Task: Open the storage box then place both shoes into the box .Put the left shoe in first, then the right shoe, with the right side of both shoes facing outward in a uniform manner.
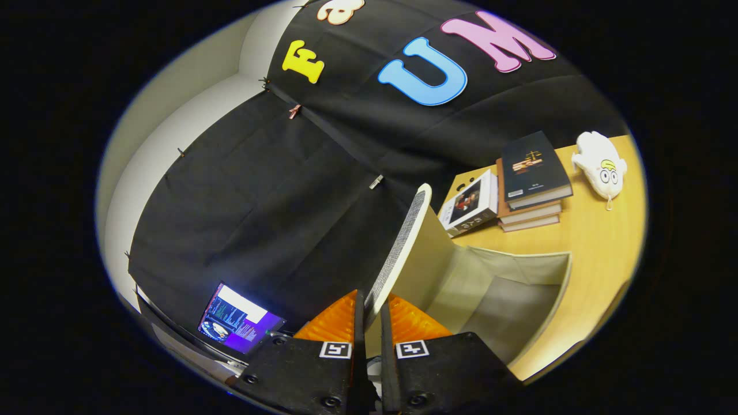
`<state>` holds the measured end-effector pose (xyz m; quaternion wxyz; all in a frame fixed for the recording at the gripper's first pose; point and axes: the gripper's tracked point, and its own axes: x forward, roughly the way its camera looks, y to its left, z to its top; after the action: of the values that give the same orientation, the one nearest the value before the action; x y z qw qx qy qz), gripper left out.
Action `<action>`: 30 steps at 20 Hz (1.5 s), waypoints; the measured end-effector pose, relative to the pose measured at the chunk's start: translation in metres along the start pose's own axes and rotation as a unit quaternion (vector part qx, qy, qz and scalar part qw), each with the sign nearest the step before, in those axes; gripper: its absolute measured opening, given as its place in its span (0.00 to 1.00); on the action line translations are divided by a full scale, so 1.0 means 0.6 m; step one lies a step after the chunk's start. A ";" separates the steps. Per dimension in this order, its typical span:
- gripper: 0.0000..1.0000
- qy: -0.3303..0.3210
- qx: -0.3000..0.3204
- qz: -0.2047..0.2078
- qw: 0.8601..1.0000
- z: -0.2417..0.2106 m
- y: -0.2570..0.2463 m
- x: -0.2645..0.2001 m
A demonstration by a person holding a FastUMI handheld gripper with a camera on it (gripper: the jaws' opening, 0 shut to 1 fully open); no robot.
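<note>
My gripper is shut on the storage box lid, pinching its edge between both fingers. The lid is a flat panel with a woven grey outer face and a beige inner face, and it stands swung up, almost upright. Beyond and to the right of the fingers the beige fabric storage box lies open on the wooden table, its inside bare. The view is strongly tilted.
A stack of books and a white boxed book lie on the table beyond the box. A white plush toy sits next to the books. A lit laptop screen is left of the fingers.
</note>
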<state>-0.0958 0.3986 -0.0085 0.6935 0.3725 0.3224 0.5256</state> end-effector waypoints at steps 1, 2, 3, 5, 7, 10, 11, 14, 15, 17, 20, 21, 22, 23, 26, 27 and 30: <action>0.13 0.001 -0.007 0.004 1.000 -0.004 0.006 0.018; 0.13 0.001 -0.013 0.008 1.000 -0.003 0.016 0.032; 0.16 0.002 -0.019 0.011 1.000 -0.006 0.023 0.045; 0.19 0.010 -0.031 0.016 0.999 -0.012 0.036 0.063; 0.21 0.013 -0.039 0.022 0.999 -0.014 0.045 0.083; 0.31 0.017 -0.058 0.022 0.998 -0.017 0.050 0.106; 0.40 0.018 -0.061 0.025 0.998 -0.018 0.053 0.113; 0.65 0.025 -0.068 0.032 0.997 -0.027 0.066 0.124; 0.73 0.029 -0.070 0.032 0.997 -0.033 0.068 0.125; 0.87 0.028 -0.081 0.026 0.996 -0.036 0.063 0.120; 0.92 0.019 -0.095 0.013 0.995 -0.032 0.048 0.109; 0.96 0.013 -0.098 0.008 0.995 -0.027 0.043 0.105; 0.96 0.006 -0.101 0.000 0.995 -0.023 0.038 0.097; 0.96 -0.002 -0.107 -0.008 0.994 -0.018 0.032 0.087; 0.96 -0.018 -0.118 -0.042 0.992 -0.003 0.006 0.046; 0.96 -0.023 -0.119 -0.055 0.991 0.003 -0.004 0.029; 0.96 -0.041 -0.136 -0.106 0.984 0.019 -0.047 -0.032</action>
<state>-0.0769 0.3733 -0.0256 0.8022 0.2594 0.2567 0.4726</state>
